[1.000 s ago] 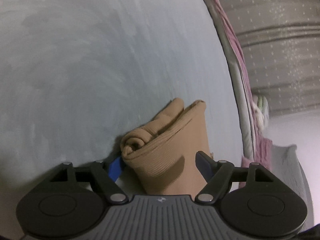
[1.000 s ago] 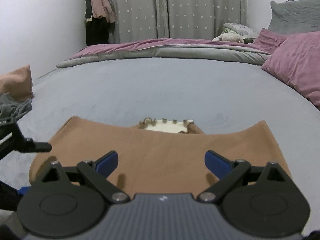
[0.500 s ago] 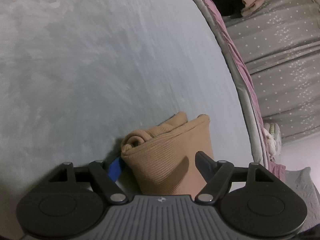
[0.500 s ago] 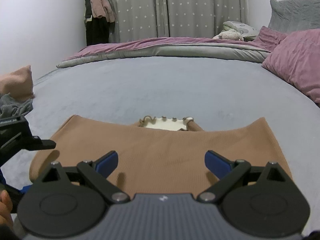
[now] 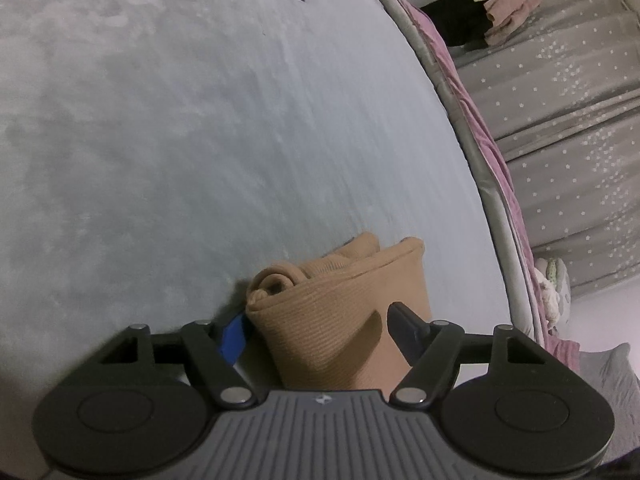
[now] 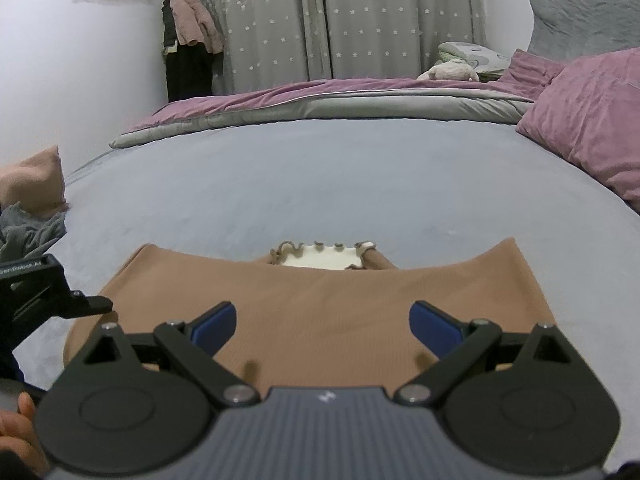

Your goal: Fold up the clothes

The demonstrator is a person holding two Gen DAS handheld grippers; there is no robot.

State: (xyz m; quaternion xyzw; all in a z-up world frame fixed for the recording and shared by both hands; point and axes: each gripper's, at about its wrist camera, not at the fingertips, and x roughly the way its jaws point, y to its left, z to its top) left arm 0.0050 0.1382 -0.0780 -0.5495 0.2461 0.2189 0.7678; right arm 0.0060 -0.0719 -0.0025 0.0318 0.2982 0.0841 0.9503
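The tan ribbed garment [image 6: 320, 304] is laid flat on the grey-blue bed cover [image 6: 320, 176], with its cream frilled neckline [image 6: 324, 256] at the far edge and one folded end seen bunched in the left wrist view. The left gripper [image 5: 320, 332] is held wide apart, its fingers set either side of that bunched end [image 5: 336, 308] without clamping it. The right gripper [image 6: 324, 320] is likewise spread wide above the near edge of the garment, and nothing is held between its blue pads [image 6: 212, 324]
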